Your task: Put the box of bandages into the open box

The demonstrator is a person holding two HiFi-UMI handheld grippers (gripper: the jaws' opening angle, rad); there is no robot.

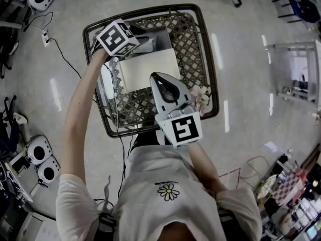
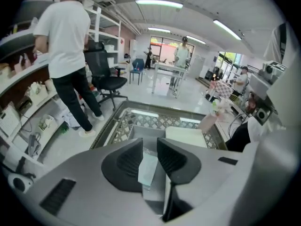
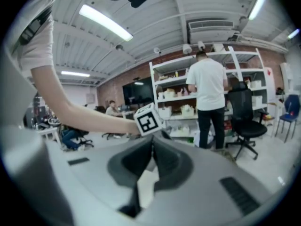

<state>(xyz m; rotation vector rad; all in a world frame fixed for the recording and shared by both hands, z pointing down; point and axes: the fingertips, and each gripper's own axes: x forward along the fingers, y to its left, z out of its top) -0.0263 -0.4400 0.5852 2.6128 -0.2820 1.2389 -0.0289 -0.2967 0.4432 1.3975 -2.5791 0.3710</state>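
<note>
Over the lattice table (image 1: 200, 49), my left gripper (image 2: 149, 147) has its fingers (image 2: 124, 161) set narrow and clamped on the box of bandages (image 2: 147, 169), a thin pale carton gripped across its flat faces. The open box (image 2: 140, 132) lies just ahead of the fingertips. My right gripper (image 3: 151, 147) carries nothing, and its fingers (image 3: 171, 161) meet at the tips. First risk, in my judgement, is that the carton looks like light, smooth card, so it could pivot or slide between the pads if I swing the hand sharply. Second, a release short of the opening would send it against the grey wall or onto the white flat panel (image 1: 148, 67) touching the open box, possibly its lid. Third, the tabletop is openwork, and a dropped carton could land on edge and lodge in a gap. Fourth, the right gripper hangs over the near side of the table, close to a small pink flower (image 1: 201, 97) that a careless move could knock. As to materials, the table is dark metal wire in a diamond pattern with a rounded square rim. The open box is grey, straight-walled and rectangular, and the panel is matte. The finger pads are black and ribbed, set in smooth pale plastic shells.
</note>
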